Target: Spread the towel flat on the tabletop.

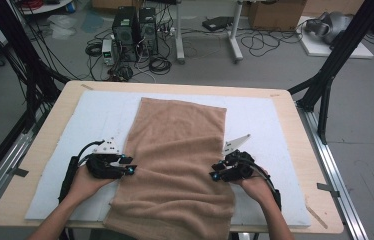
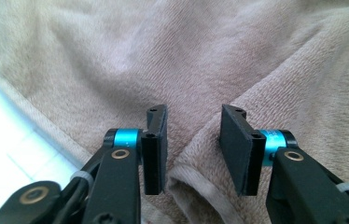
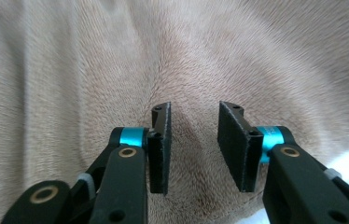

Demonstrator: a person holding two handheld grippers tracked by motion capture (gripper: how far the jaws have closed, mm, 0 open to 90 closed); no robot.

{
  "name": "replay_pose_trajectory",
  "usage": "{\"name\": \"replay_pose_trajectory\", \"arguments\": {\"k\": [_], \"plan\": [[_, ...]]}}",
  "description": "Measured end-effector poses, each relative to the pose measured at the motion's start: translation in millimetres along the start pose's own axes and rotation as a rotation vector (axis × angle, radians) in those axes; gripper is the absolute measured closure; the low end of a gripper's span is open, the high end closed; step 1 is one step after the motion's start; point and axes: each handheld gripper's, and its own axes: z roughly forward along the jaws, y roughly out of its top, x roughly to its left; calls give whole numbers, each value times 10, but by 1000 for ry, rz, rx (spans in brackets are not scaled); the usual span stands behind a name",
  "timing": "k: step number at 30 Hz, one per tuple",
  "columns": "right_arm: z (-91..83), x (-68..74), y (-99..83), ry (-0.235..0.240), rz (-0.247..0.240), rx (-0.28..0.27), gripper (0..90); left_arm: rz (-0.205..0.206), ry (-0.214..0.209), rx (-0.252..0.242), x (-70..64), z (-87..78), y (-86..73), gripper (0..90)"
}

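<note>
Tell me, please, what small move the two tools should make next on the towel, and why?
Probably shut both on the towel's side edges. The left tool is open with a hemmed fold lying between its jaws, and the right tool is open over the pile at the opposite edge, so neither grips the cloth yet.

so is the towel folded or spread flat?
Spread lengthwise, not flat: the towel shows rumpled wrinkles at its near end, which overhangs the table edge. Whether it is doubled, cannot tell.

A lab: computer towers (image 1: 135, 32) and tangled cables (image 1: 157, 62) sit on the grey floor (image 1: 275, 65) behind a black-framed table (image 1: 35, 150).
</note>
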Motion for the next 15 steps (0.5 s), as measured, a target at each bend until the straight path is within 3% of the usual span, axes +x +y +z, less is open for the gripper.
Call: {"name": "replay_pose_trajectory", "arguments": {"k": [1,3,5,8,9,12,13,14,15], "plan": [[40,5,-24,8,-1,2,712,5,-4,7,-6,8,-2,634],[26,6,-71,3,14,-24,844,7,-13,13,-20,12,-10,640],[3,10,-99,42,9,-19,891,6,-30,11,-32,-3,-22,657],[-18,75,-115,112,-32,10,898,12,-91,32,-56,-38,-65,759],[-28,98,-120,116,-41,18,898,22,-104,33,-77,-44,-85,799],[-62,149,-108,196,-64,5,891,30,-113,26,-98,-100,-104,815],[-82,175,-89,194,-78,1,888,29,-105,10,-95,-116,-101,808],[-106,191,-68,185,-94,-17,828,28,-96,0,-86,-131,-95,791],[-132,194,-46,152,-95,-45,801,25,-80,-13,-71,-136,-86,761]]}}
